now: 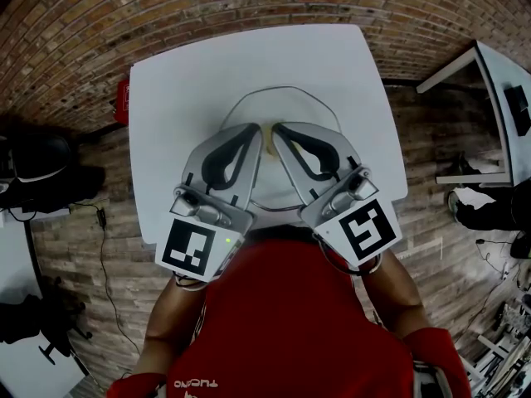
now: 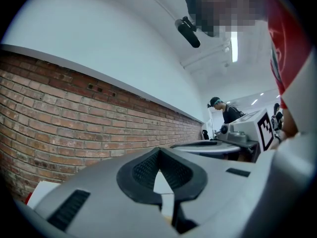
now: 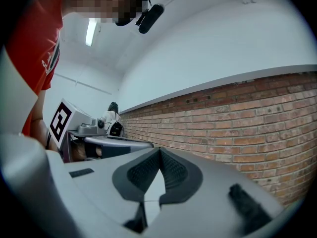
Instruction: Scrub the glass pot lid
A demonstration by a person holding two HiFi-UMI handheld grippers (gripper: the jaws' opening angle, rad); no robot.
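The glass pot lid (image 1: pixel 286 90) lies flat on the white table (image 1: pixel 182 89), mostly covered by both grippers in the head view. My left gripper (image 1: pixel 255 128) and right gripper (image 1: pixel 280 127) hover side by side over the lid with their tips close together, both shut with nothing between the pads. A small pale yellow thing (image 1: pixel 270 143) shows in the gap between them; I cannot tell what it is. In the left gripper view the left gripper (image 2: pixel 158 150) points up at a brick wall with its jaws meeting. The right gripper view shows the right gripper (image 3: pixel 159 150) the same way.
A red object (image 1: pixel 123 99) sits at the table's left edge. Another white table (image 1: pixel 498 81) stands to the right, and a black chair (image 1: pixel 33 160) to the left on the brick floor. A person (image 2: pixel 225 111) stands far off in the left gripper view.
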